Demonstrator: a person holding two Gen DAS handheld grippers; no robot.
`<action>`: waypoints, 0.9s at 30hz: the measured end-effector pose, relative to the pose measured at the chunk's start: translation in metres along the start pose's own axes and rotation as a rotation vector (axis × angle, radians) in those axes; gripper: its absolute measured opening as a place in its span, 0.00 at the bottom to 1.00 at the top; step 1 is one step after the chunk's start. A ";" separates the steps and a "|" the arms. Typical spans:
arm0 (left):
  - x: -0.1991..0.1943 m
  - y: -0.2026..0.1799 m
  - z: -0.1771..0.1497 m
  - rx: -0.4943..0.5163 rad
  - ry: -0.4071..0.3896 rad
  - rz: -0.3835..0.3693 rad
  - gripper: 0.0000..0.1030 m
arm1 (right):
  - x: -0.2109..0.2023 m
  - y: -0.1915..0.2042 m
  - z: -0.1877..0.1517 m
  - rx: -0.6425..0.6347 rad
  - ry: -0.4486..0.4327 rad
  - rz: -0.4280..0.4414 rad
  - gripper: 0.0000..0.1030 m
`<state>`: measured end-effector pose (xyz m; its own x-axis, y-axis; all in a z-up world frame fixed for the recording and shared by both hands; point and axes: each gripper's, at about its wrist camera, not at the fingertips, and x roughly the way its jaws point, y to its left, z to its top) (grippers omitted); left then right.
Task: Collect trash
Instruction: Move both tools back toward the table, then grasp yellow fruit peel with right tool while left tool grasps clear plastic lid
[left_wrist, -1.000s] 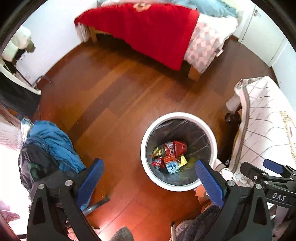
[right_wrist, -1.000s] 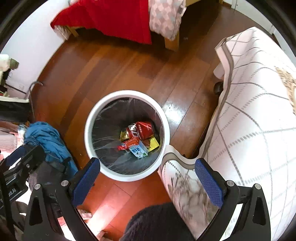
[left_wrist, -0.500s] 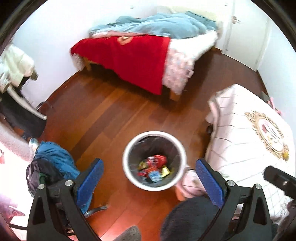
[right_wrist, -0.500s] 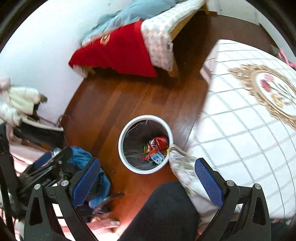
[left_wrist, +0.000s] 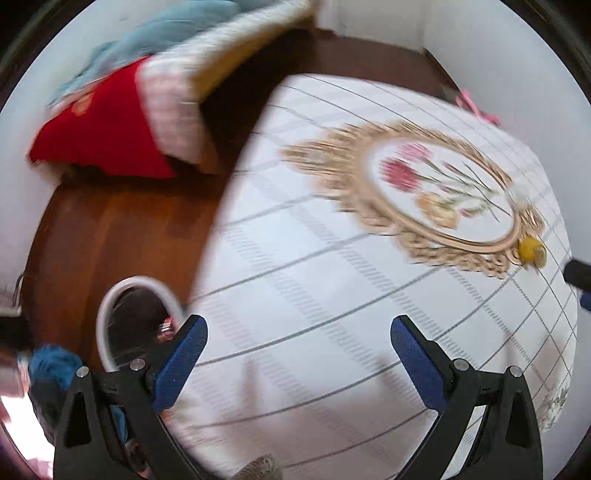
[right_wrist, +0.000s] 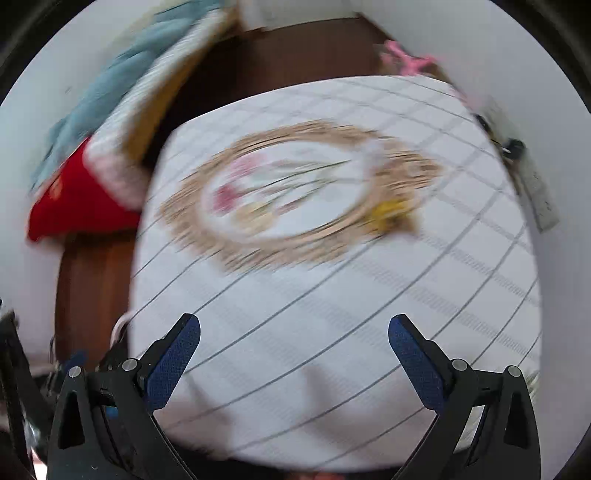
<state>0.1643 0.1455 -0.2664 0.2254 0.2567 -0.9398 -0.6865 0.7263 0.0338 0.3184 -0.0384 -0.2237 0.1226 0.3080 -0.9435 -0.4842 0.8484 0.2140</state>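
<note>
Since the small yellow scrap (left_wrist: 530, 249) lying on the tablecloth (left_wrist: 332, 295) at the gold medallion's edge looks light and crushable, we judge a gentle pinch across its middle will do, with our left gripper (left_wrist: 298, 354) and right gripper (right_wrist: 294, 349) both spread wide, holding nothing.

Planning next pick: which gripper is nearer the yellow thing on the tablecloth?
Probably right. In the left view the yellow item lies far right of the open left gripper; it's ahead of the open right gripper, blurred.
</note>
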 end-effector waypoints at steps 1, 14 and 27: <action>0.008 -0.015 0.007 0.025 0.019 -0.010 0.99 | 0.009 -0.016 0.013 0.017 0.008 -0.017 0.99; 0.048 -0.110 0.053 0.227 0.043 0.044 0.98 | 0.090 -0.059 0.072 0.051 0.109 0.035 0.51; 0.052 -0.221 0.114 0.331 -0.035 -0.174 0.96 | 0.072 -0.146 0.099 0.164 -0.002 -0.059 0.28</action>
<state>0.4065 0.0714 -0.2840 0.3464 0.1286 -0.9292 -0.3761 0.9265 -0.0119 0.4837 -0.0981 -0.2978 0.1482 0.2558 -0.9553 -0.3283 0.9239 0.1965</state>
